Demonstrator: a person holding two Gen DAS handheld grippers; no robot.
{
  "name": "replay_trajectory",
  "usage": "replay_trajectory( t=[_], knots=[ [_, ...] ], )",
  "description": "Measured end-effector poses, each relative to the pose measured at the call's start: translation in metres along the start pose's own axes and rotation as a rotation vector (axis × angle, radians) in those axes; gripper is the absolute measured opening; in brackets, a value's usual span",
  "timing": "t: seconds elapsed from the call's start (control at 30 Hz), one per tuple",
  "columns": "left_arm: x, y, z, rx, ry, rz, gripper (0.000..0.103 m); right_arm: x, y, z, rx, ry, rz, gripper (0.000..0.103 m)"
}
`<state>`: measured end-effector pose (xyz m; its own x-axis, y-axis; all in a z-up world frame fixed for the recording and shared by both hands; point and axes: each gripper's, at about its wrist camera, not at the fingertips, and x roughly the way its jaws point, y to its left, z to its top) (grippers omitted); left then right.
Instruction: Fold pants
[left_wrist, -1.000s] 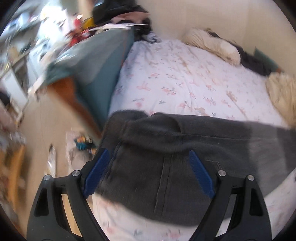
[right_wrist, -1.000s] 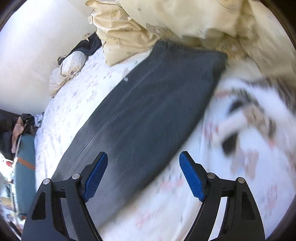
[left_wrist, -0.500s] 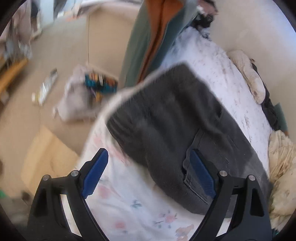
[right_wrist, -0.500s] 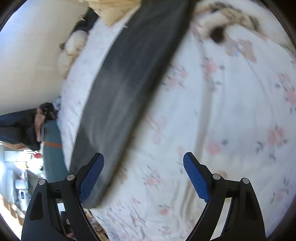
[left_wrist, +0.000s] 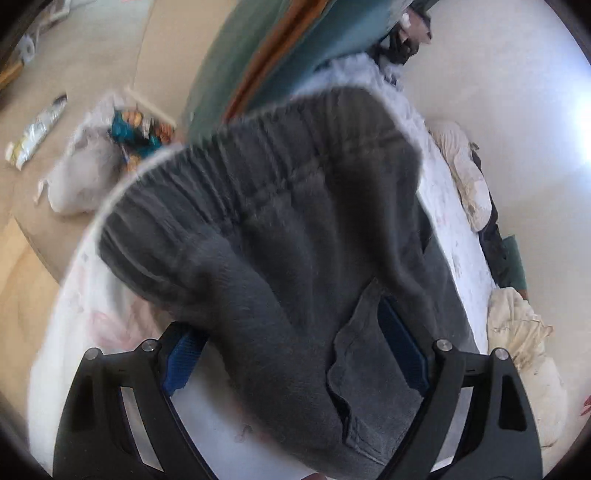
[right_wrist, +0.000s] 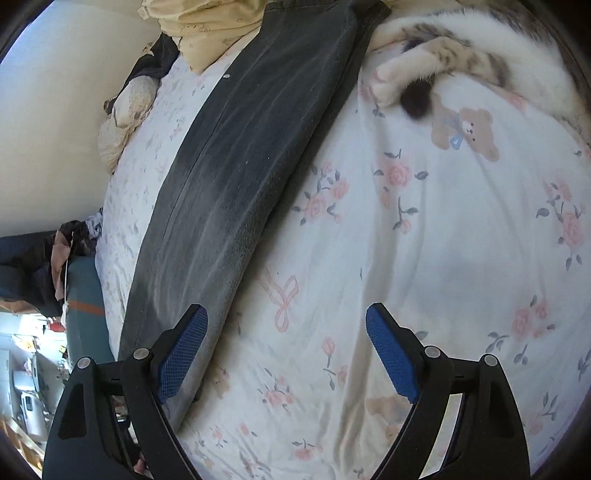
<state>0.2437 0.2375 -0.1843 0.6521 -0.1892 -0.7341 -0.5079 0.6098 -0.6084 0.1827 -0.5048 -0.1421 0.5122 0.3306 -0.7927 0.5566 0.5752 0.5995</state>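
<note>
The dark grey pants (left_wrist: 280, 236) lie stretched along a bed covered by a white floral sheet (right_wrist: 424, 240); the gathered elastic waistband sits at the end of the bed nearest the floor, and the legs (right_wrist: 258, 147) run away toward a pale yellow bedding heap (right_wrist: 207, 29) at the far end.

The left gripper (left_wrist: 295, 354) points down over the waist end; its jaws stand wide and are closing a little, with the hip and pocket part of the pants between them; the right blue pad (left_wrist: 402, 354) lies against or just under a loose flap of the fabric, while the left pad (left_wrist: 183, 360) sits at the cloth's edge above bare sheet; whether either pad presses the fabric cannot be told, and no firm grip shows.

The right gripper (right_wrist: 286, 350) hovers over the sheet beside the leg part; its jaws are spread wide with only sheet between them; the left pad (right_wrist: 183, 354) overlaps the long edge of the pants, the right pad (right_wrist: 391, 350) is well clear of them; it holds nothing.

A white and tabby cat (right_wrist: 480, 62) lies on the sheet near the leg ends, one paw stretched out just beside the fabric; on the floor (left_wrist: 74, 74) by the bed a white plastic bag (left_wrist: 85, 173) holds colourful packets.
</note>
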Motion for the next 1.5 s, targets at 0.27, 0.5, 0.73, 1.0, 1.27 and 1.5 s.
replay_trajectory(
  t=[0.27,0.5,0.73,1.0,1.27,1.5],
  knots=[
    [0.004,-0.001,0.001,-0.003,-0.010,-0.056,0.066,0.003,0.007,0.002,-0.019,0.026,0.039,0.090],
    [0.014,-0.023,0.008,0.062,-0.008,-0.028,0.065,0.007,0.028,-0.007,-0.107,0.069,0.061,0.090],
    [0.012,-0.016,0.016,0.032,-0.020,0.042,0.007,0.011,0.002,0.011,-0.035,-0.036,0.004,0.090],
    [-0.015,-0.058,0.013,0.123,-0.102,0.140,0.005,0.061,-0.010,0.096,-0.002,-0.083,0.057,0.078],
    [-0.027,-0.086,0.023,0.226,-0.104,0.255,0.005,0.056,-0.031,0.172,0.081,-0.273,0.062,0.068],
    [-0.045,-0.093,0.022,0.163,-0.133,0.199,0.004,0.046,-0.041,0.194,0.042,-0.352,-0.045,0.006]
  ],
)
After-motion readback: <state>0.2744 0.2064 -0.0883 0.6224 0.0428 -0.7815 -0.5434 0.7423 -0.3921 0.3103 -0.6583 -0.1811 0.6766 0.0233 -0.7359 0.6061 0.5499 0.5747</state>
